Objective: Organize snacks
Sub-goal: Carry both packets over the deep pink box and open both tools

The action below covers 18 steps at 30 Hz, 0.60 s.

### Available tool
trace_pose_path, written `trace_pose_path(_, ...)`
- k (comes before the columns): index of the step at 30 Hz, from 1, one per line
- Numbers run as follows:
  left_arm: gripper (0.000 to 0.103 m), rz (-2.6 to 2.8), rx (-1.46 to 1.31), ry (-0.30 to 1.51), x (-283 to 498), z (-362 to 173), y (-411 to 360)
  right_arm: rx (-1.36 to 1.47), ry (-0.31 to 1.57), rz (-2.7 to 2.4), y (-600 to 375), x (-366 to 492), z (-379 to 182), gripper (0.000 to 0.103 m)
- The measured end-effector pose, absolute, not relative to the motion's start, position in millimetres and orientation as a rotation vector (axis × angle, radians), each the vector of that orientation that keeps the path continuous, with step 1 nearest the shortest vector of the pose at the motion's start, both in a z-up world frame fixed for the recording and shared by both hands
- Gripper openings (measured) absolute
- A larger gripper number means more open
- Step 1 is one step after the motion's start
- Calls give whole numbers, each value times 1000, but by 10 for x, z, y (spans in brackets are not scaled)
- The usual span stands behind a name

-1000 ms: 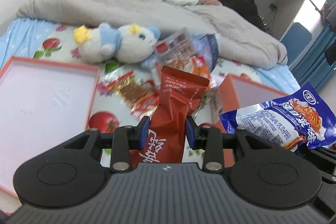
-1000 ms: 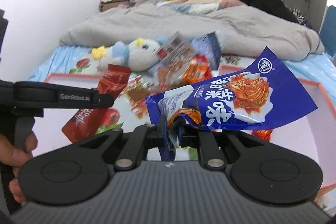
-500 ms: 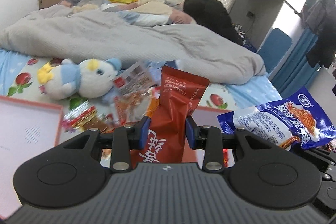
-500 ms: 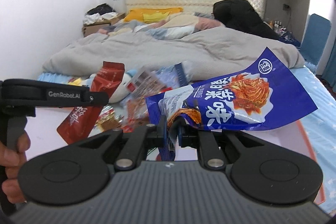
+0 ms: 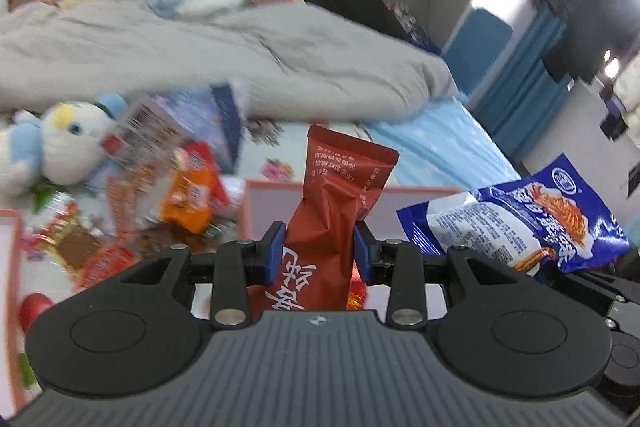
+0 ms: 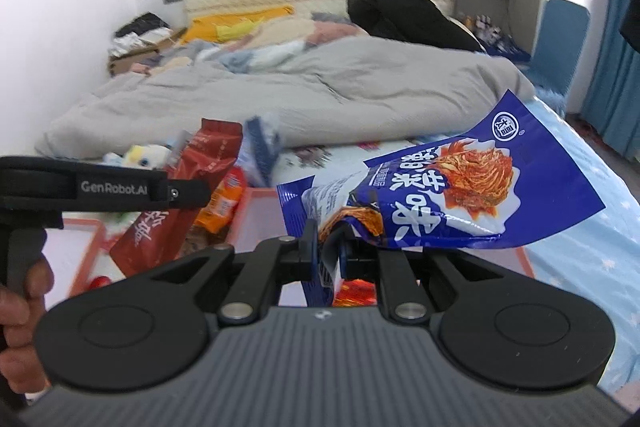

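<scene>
Currently both grippers are loaded and airborne over the bed.

Left gripper [image 5: 320, 251]: jaws partway closed, blue pads [image 5: 271, 251] pressing both sides of a red pouch [image 5: 336, 203]. Pouch long axis runs away from the camera, roughly in line with the fingers, top seal crumpled and pointing out. White Chinese characters on the near end, upside down from this view; small print block near the far end, too small to read.

Right gripper [image 6: 328, 247]: jaws nearly fully closed, pinching one corner of a blue packet [image 6: 440, 195]. Packet long axis lies crosswise, cantilevered out to the right of the fingers and tilted up. Large white Chinese characters, a kimchi-like picture, a round white logo at the far corner; text inverted, not legible as a brand.

Key relation: the orange-rimmed tray [image 5: 280, 187] sits directly ahead of and below the left gripper, just beyond the pouch tip; from the right wrist its rim [image 6: 256, 193] shows ahead-left, partly under the blue packet. My read: left is better lined up for the drop, right needs to come across.

Left handle strap reads "GenRobot.AI" [image 6: 114, 187]. A hand [image 6: 20, 311] grips that handle.

Loose snack pile [image 5: 188, 187] and plush toy [image 5: 60, 147] lie left of the tray, blurred.
</scene>
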<state>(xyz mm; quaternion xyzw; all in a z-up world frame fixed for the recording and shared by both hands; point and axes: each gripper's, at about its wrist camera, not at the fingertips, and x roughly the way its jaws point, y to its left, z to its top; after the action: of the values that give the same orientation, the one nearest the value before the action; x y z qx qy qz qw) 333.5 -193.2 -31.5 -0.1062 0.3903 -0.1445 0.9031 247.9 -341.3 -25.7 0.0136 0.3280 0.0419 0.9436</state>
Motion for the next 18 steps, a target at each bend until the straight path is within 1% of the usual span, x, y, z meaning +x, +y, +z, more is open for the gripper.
trace_pose_path(6, 41, -355, -174, 917, 3585, -773, -2416, 63, 775, 49, -3732, 2614, -653, 13)
trace_pose_path(11, 41, -386, -162, 1007, 3729, -1129, -2651, 97, 881, 32, -3942, 2696, -1007, 13)
trace_pose_path(18, 42, -403, -117, 1063, 3772, -1411, -2827, 122, 970, 21, -4107, 2691, -1353, 14)
